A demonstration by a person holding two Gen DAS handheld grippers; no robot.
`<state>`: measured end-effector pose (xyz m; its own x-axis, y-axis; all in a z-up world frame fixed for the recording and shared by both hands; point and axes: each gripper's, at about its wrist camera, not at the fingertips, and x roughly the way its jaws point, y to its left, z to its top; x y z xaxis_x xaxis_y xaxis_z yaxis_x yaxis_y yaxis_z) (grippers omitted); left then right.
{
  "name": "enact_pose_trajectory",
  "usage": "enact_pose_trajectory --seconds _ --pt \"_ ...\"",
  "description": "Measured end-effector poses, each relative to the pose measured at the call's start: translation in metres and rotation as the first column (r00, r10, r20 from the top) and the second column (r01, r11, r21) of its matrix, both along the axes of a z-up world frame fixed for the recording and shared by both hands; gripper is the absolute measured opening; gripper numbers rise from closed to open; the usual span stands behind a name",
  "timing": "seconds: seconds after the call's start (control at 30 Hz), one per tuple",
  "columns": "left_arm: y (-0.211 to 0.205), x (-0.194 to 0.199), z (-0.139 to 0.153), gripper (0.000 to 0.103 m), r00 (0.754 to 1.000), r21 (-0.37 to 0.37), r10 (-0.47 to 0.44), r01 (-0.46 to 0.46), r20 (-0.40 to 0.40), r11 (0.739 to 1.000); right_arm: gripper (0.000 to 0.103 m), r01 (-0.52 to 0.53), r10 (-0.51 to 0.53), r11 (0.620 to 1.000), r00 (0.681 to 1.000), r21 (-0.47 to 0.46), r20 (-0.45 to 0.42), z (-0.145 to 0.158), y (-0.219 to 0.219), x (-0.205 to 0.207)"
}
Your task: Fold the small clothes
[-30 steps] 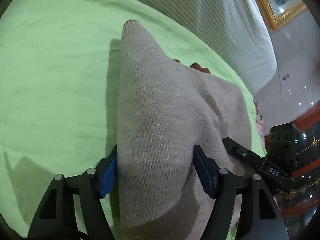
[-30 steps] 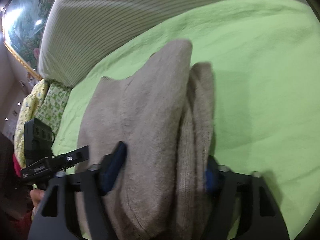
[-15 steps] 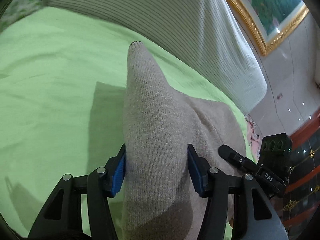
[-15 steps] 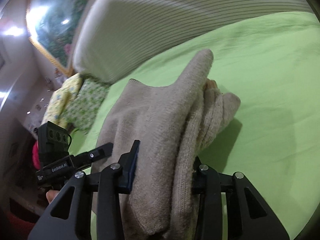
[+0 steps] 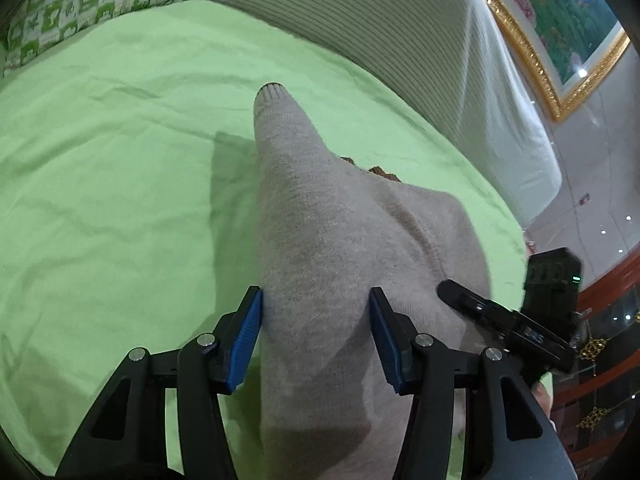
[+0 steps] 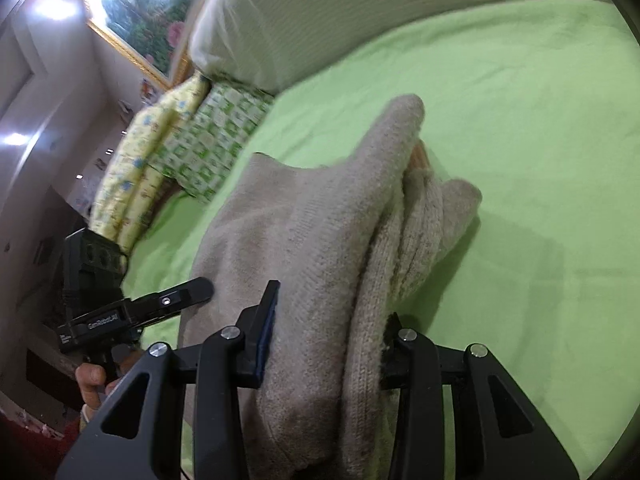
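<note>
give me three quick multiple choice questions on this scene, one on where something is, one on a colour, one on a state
1. Where does the sweater lie?
A. on the green sheet
B. on the floor
C. in a basket

2. What colour are the left gripper pads?
A. red
B. blue
C. white

3. What is the right gripper doing?
A. hanging open above the sheet
B. shut on a pillow
C. shut on the sweater

Key: 1 A, the green sheet shows on both sides of it; 2 B, blue pads flank the knit; 3 C, bunched knit fills the gap between its fingers.
</note>
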<state>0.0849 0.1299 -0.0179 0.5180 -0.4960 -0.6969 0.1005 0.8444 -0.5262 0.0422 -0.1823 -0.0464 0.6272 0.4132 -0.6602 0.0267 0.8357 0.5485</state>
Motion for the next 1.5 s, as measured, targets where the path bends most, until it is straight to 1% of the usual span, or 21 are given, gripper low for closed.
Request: enact_pose_trajectory --seconds 0.1,0.13,0.17,0.23,0.33,0.47,0.57,0.63,0.67,0.7,0.73,0.8,0.87,1.0,1.07,1.17,1.2,1.33,1.43,1.47,1.5 --pt "0.001 0.003 -0.008 0.058 1.000 -0.002 -0.012 0.012 0.016 1.000 0.056 0.050 -0.050 0.999 0.998 0.000 -0.033 -0.011 -0.012 0.000" --pt "0.001 0.003 -0.010 0.061 1.000 0.000 -0.009 0.009 0.011 1.000 0.066 0.073 -0.073 0.997 0.997 -0.009 -0.039 -0.012 -0.016 -0.001" --pt "0.011 -0.003 -0.013 0.063 1.000 0.001 -0.005 0.005 0.009 1.000 0.071 0.083 -0.084 0.996 0.996 -0.011 -0.040 -0.012 -0.018 0.000" --pt "0.012 -0.004 -0.010 0.065 1.000 0.007 0.006 -0.006 0.006 1.000 0.071 0.096 -0.097 0.995 0.994 -0.016 -0.048 -0.008 -0.019 0.000" --pt "0.011 -0.014 0.002 0.066 1.000 0.073 0.025 -0.027 0.017 0.997 0.073 0.128 -0.131 0.989 0.991 -0.072 -0.039 0.007 -0.018 -0.008" --pt "0.002 -0.023 0.034 0.066 0.995 0.127 0.014 -0.027 0.103 0.992 0.073 0.198 -0.191 0.971 0.979 -0.131 0.066 0.040 -0.019 -0.021" --pt "-0.014 -0.016 0.052 0.066 0.987 0.143 -0.026 0.003 0.161 0.990 0.072 0.197 -0.175 0.964 0.976 -0.176 0.133 0.062 -0.010 -0.023" --pt "-0.020 -0.011 0.058 0.066 0.981 0.149 -0.052 0.024 0.187 0.989 0.064 0.160 -0.136 0.971 0.981 -0.179 0.142 0.068 -0.003 -0.017" --pt "-0.027 -0.005 0.062 0.066 0.976 0.143 -0.065 0.035 0.206 0.989 0.056 0.124 -0.102 0.978 0.985 -0.168 0.136 0.069 0.003 -0.010" --pt "-0.030 0.000 0.063 0.066 0.974 0.133 -0.077 0.049 0.211 0.990 0.050 0.103 -0.082 0.980 0.989 -0.168 0.127 0.069 0.007 -0.003" --pt "-0.035 0.008 0.062 0.065 0.974 0.122 -0.089 0.065 0.208 0.990 0.047 0.087 -0.067 0.981 0.991 -0.175 0.116 0.067 0.010 0.001" --pt "-0.041 0.026 0.054 0.065 0.979 0.118 -0.112 0.092 0.172 0.989 0.040 0.060 -0.045 0.975 0.996 -0.215 0.075 0.058 0.016 0.017" --pt "-0.046 0.050 0.042 0.064 0.985 0.119 -0.127 0.114 0.114 0.986 0.037 0.047 -0.040 0.971 0.999 -0.235 0.033 0.047 0.015 0.026" --pt "-0.039 0.085 0.016 0.060 0.997 0.178 -0.078 0.073 0.018 0.981 0.029 0.026 -0.042 0.962 0.998 -0.272 -0.051 0.023 0.008 0.049" --pt "-0.036 0.101 0.002 0.060 0.998 0.229 -0.051 0.055 -0.027 0.972 0.021 0.031 -0.056 0.959 0.995 -0.281 -0.080 0.013 0.000 0.061" --pt "-0.033 0.111 -0.015 0.061 0.998 0.264 -0.036 0.050 -0.058 0.963 0.010 0.040 -0.069 0.962 0.993 -0.269 -0.099 0.002 -0.012 0.077" --pt "-0.032 0.114 -0.019 0.061 0.997 0.266 -0.035 0.052 -0.066 0.962 0.010 0.033 -0.062 0.965 0.993 -0.259 -0.105 0.000 -0.014 0.082" --pt "-0.029 0.113 -0.017 0.060 0.998 0.255 -0.027 0.041 -0.055 0.966 0.009 0.013 -0.048 0.953 0.993 -0.301 -0.110 0.001 -0.009 0.093" --pt "-0.023 0.096 -0.005 0.060 0.999 0.228 -0.012 0.020 -0.033 0.973 0.010 0.038 -0.058 0.962 0.996 -0.269 -0.069 0.015 -0.010 0.081" --pt "-0.019 0.085 0.002 0.060 1.000 0.223 -0.002 0.006 -0.018 0.975 0.013 0.050 -0.066 0.965 0.996 -0.258 -0.054 0.019 -0.010 0.075" --pt "-0.018 0.078 0.007 0.062 1.000 0.219 0.002 0.000 -0.009 0.976 0.013 0.066 -0.076 0.966 0.997 -0.250 -0.031 0.027 -0.010 0.064"
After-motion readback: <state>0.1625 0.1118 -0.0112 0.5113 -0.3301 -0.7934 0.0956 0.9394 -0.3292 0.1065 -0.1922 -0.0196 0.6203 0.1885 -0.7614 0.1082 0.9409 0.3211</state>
